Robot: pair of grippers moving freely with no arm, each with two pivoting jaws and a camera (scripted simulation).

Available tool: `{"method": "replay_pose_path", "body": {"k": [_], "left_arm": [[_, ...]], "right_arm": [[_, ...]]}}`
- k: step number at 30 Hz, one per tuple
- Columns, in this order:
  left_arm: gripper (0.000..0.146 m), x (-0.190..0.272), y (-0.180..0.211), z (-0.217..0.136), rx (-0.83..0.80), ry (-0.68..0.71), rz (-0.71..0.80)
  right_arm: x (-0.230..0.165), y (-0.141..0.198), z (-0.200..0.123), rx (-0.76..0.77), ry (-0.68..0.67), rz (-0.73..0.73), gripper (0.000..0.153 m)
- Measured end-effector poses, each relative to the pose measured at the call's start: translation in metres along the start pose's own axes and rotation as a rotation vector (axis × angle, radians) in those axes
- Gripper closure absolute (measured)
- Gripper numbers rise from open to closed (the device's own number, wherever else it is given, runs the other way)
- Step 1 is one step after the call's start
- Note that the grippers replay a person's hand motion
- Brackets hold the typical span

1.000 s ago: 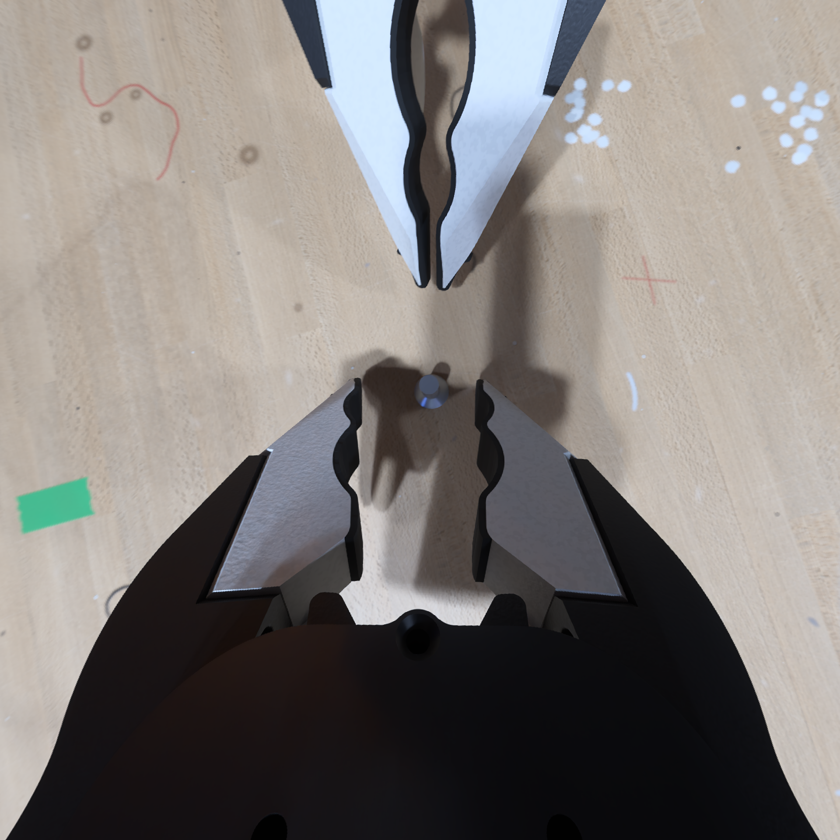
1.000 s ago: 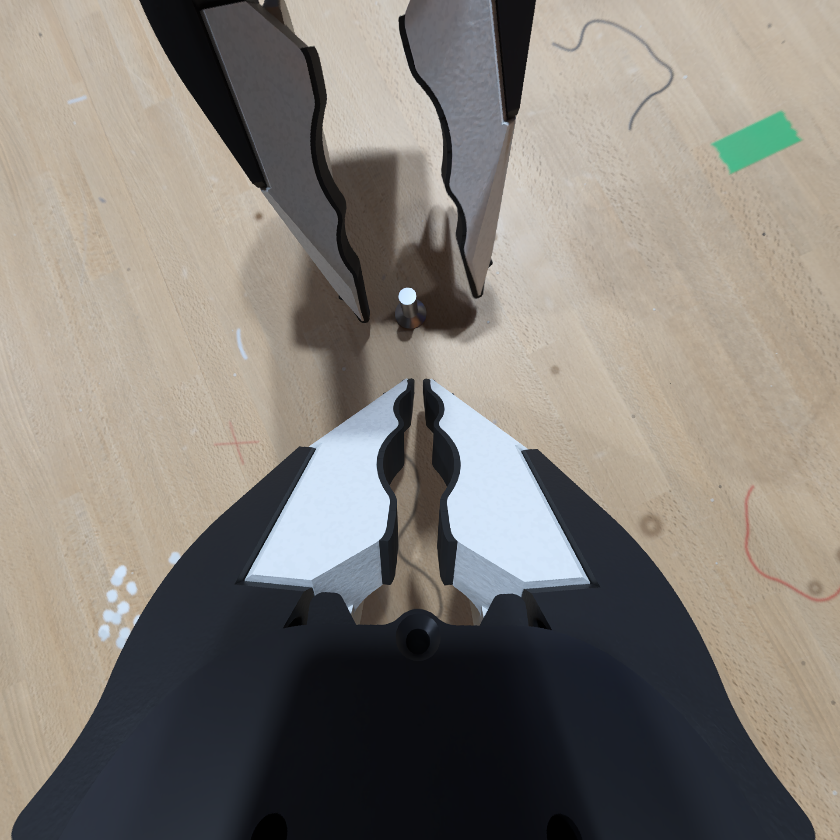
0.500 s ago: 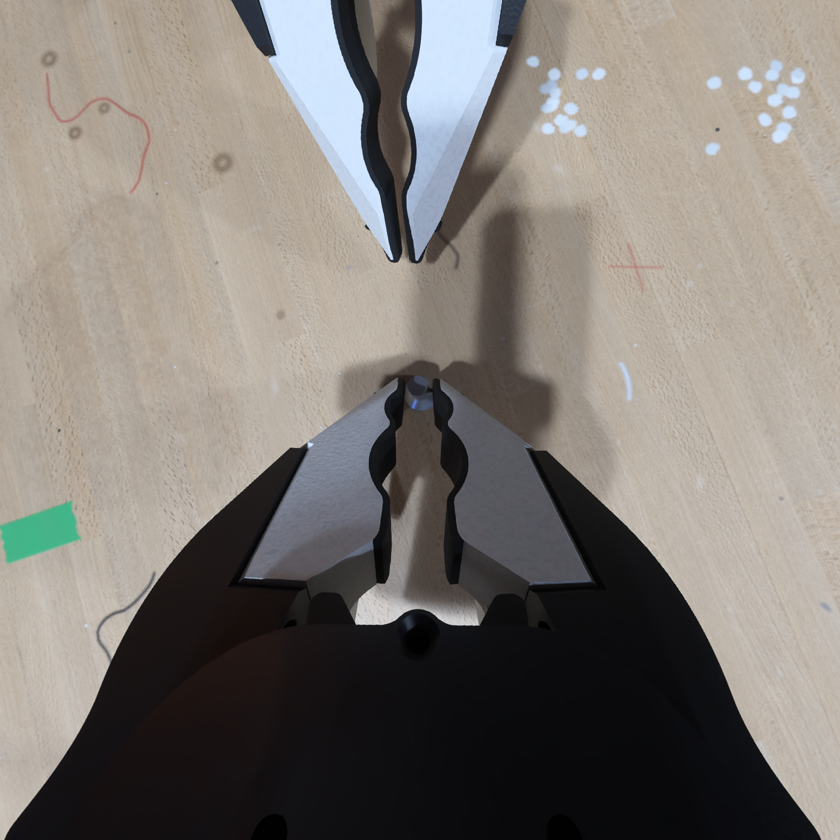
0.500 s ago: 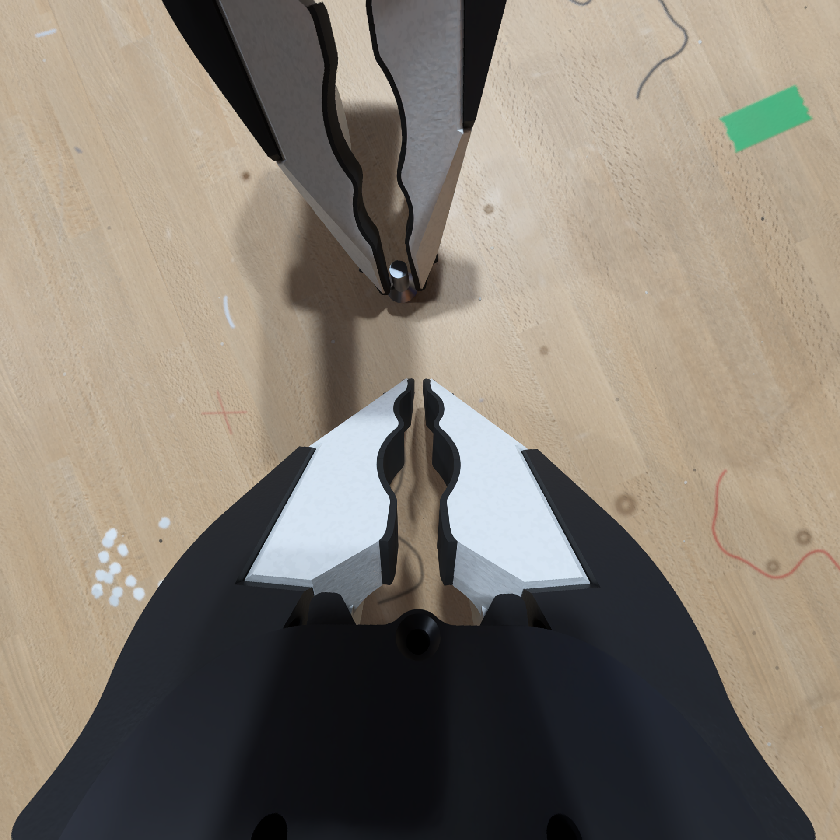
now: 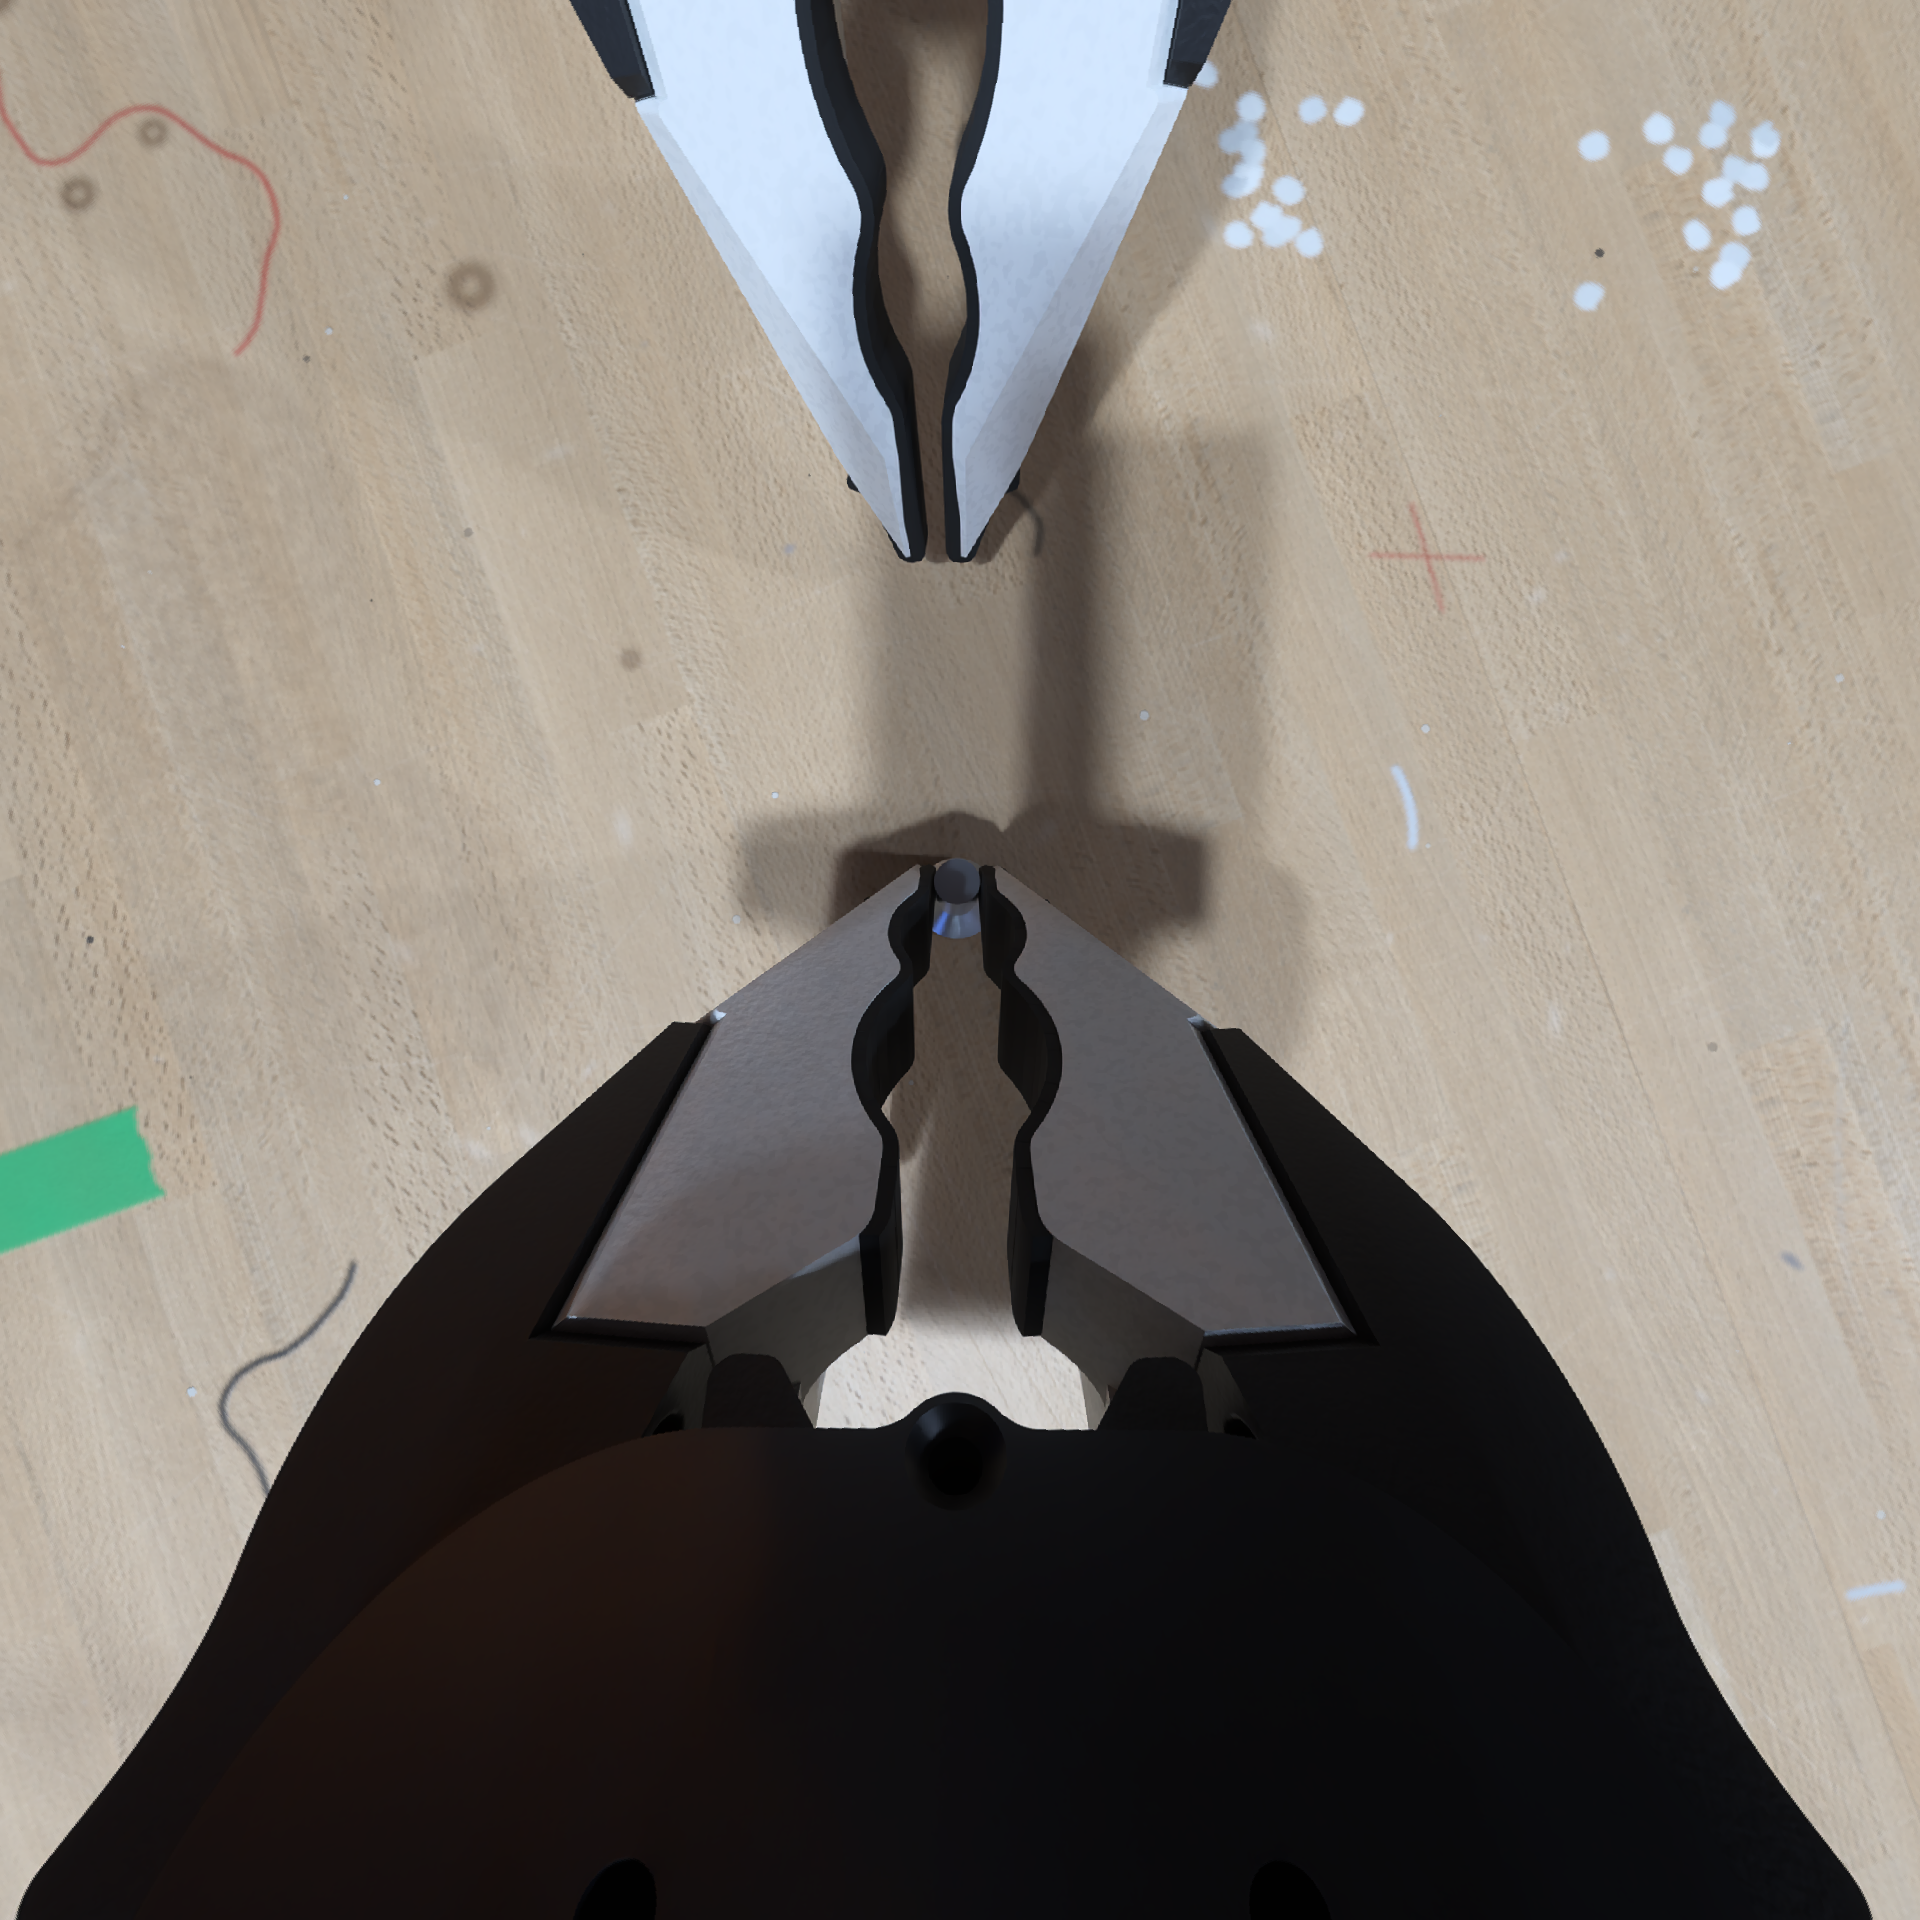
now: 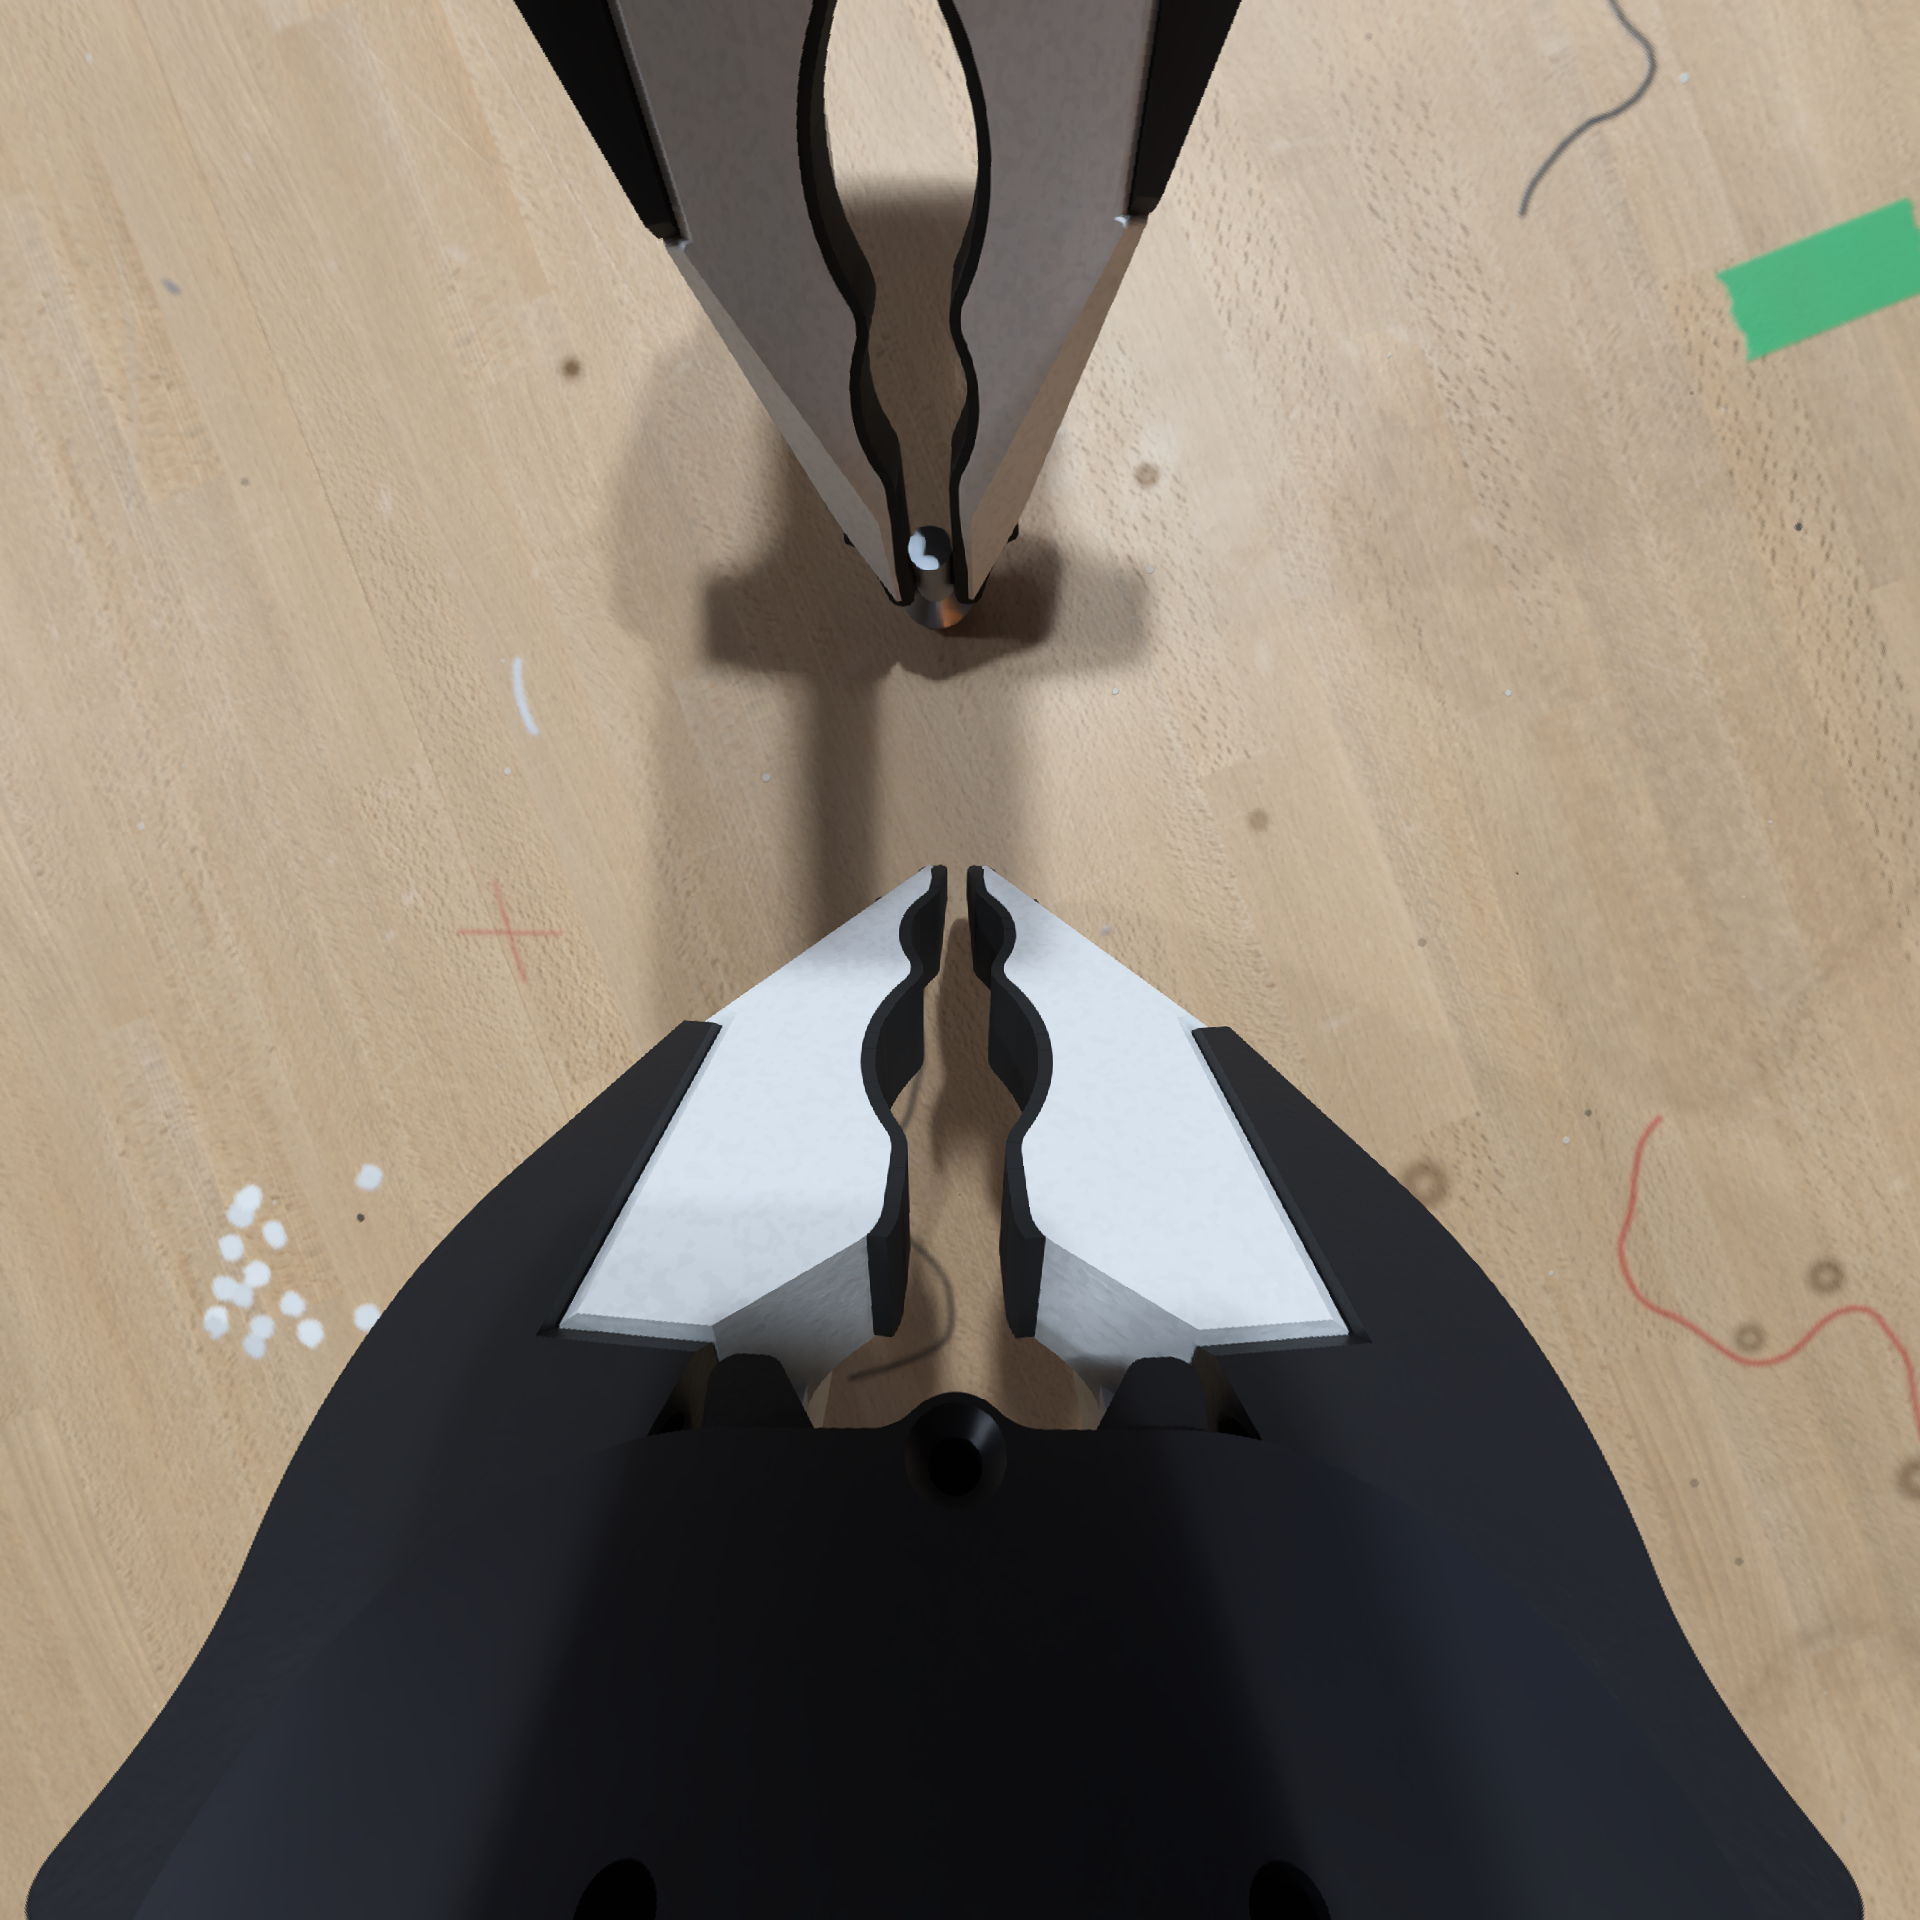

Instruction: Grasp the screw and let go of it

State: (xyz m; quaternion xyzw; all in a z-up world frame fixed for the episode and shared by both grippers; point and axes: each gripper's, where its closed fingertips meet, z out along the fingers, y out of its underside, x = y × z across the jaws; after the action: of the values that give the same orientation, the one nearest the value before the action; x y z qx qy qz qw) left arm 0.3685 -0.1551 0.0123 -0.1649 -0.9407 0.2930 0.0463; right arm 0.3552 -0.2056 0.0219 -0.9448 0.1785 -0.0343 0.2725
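Two dark pads of the left gripper (image 5: pixel 956 883), nearest in the left wrist view, now pinch the small grey screw (image 5: pixel 956 896) right at their tips; a second ago the same jaws stood wide apart with the screw standing free on the wooden table (image 5: pixel 416 727) between them, and half a second ago they were just closing in. The right wrist view shows the same clamp from the far side, the screw (image 6: pixel 928 569) held upright with its lower end poking out below the tips, apparently touching or just above the wood; which of the two cannot be told. So the grasp half of the task looks done, and what remains is to part the jaws and free the screw. Farther off, the white-fingered right gripper (image 5: pixel 933 545) hangs with its tips nearly touching and nothing between them, well apart from the screw. Beyond lie white specks (image 5: pixel 1268 197) and a red scribble (image 5: pixel 156 177).
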Motion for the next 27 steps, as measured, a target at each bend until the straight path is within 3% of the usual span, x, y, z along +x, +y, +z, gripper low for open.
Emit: {"method": "replay_pose_path", "body": {"k": [27], "left_arm": [[0.138,0.0000,0.0005,0.0022,0.062,0.037,-0.048]], "right_arm": [[-0.0008,0.0007,-0.0011,-0.344,-0.011,-0.371,0.150]]}}
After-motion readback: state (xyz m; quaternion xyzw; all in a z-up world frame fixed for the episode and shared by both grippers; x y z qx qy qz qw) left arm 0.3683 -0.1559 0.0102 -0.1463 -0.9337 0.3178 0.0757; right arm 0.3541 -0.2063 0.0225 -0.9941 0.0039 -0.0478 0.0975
